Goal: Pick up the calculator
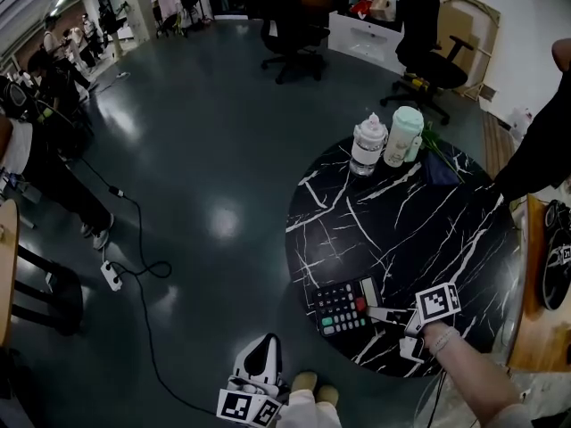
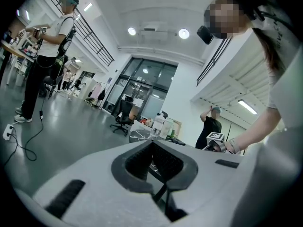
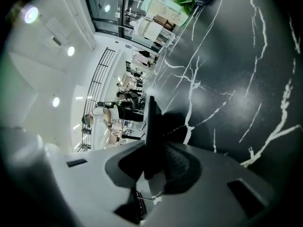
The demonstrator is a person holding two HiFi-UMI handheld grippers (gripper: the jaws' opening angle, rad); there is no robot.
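Right gripper (image 3: 154,148): its jaws are drawn in on the calculator (image 3: 150,122), which shows edge-on as a thin dark slab between the ribbed pads. The hold takes only one short end.
Left gripper (image 2: 152,159): the jaws are together with nothing between them. It hangs low, off the table and well apart from the work.
Calculator, place: in the head view it lies near the table's near edge with its keys up, and the right gripper is at its right end. I cannot tell whether it has left the surface.
Calculator, make: a flat, slim rectangle with a dark casing that looks like hard plastic. It has rows of pale keys, one red key, a few green ones, and a pale panel at the gripped end.
Table (image 1: 419,221): a round top in black stone look with white veins, glossy enough to mirror the ceiling lights.
Pads: dark and finely ridged, set in smooth pale grey jaw shells.
Far side: a clear bottle (image 1: 368,144), a pale green tumbler (image 1: 404,135) and some green leaves (image 1: 437,145), all well apart from the calculator.
Risk, pivot: with only one end held, the free end would likely sag or swing on a lift and work the slab out of the pads.
Risk, slip: smooth casing on a polished top gives little friction, so a loose pinch could push it along.
Risk, drop: the table's rim is close, so a calculator that escapes could go over onto the floor.
Risk, keys: a pad on the keypad may press buttons or sit unevenly.
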